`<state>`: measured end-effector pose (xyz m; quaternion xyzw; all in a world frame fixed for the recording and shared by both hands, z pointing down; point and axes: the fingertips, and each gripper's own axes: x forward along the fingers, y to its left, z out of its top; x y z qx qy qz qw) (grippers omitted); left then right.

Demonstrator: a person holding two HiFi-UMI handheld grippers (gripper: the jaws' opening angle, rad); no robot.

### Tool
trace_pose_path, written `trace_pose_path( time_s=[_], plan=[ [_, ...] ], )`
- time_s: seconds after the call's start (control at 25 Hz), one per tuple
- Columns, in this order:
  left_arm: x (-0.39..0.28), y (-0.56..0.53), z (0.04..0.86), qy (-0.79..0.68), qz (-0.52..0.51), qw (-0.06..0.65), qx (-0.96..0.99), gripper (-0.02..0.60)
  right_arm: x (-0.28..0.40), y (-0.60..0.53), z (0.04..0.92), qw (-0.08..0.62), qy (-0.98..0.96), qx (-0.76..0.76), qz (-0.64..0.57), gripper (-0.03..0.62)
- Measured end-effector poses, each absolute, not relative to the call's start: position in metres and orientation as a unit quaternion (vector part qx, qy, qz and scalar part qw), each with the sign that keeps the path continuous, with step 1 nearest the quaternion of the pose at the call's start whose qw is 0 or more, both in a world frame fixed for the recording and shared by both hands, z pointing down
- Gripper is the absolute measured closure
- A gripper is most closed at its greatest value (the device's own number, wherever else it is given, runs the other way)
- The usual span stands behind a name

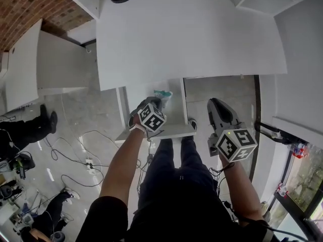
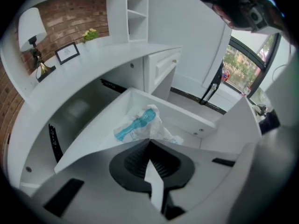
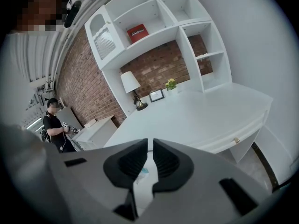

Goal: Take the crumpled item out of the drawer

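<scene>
One lamp (image 3: 131, 85), one picture frame (image 3: 156, 95) and one small bunch of yellow flowers (image 3: 171, 84) stand at the back of the white desk (image 1: 192, 29). They sit against a brick wall, under white shelves (image 3: 154, 17) that hold one red box (image 3: 138, 32). Cables (image 1: 86, 160) trail over the floor to the left. A second person (image 3: 56, 125) in black stands well off on that side.

One drawer (image 1: 166, 131) is pulled out from under the desk towards the person's legs. The single crumpled item (image 2: 140, 122), a white wrapper with teal print, lies inside it towards the back. The desk's front edge overhangs the drawer just behind the item. A second drawer with a knob (image 2: 163, 64) sits to the right, pushed in.

Two grippers are in view. The left forearm reaches forward, and the left gripper (image 2: 149, 143) hangs over the front part of the open drawer. It points down at the wrapper, which lies just beyond its tips. Its jaws are pressed together at the tips with nothing between them, and I cannot tell whether they touch the wrapper.

The right gripper (image 3: 150, 143) is held to the right of the drawer, apart from it and above the floor. It aims across the desktop. Its jaws stand a narrow slit apart and grip nothing.
</scene>
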<state>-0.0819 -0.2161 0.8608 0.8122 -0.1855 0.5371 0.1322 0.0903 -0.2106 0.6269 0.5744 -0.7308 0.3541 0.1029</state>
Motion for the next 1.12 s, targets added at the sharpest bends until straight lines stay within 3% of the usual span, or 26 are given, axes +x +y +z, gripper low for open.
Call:
trace_pose_path(
  time_s=[0.32, 0.6, 1.12],
  plan=[
    [-0.071, -0.244, 0.743, -0.273, 0.432, 0.12, 0.851, 0.571, 0.078, -0.224, 0.58, 0.085, -0.76, 0.562, 0.314, 0.567],
    [-0.06, -0.263, 0.631, -0.343, 0.3, 0.178, 0.872, 0.571, 0.071, -0.234, 0.533, 0.064, -0.782, 0.554, 0.279, 0.572],
    [-0.04, -0.261, 0.472, -0.382, 0.149, 0.143, 0.901, 0.571, 0.062, -0.248, 0.446, 0.03, -0.818, 0.543, 0.188, 0.594]
  ],
)
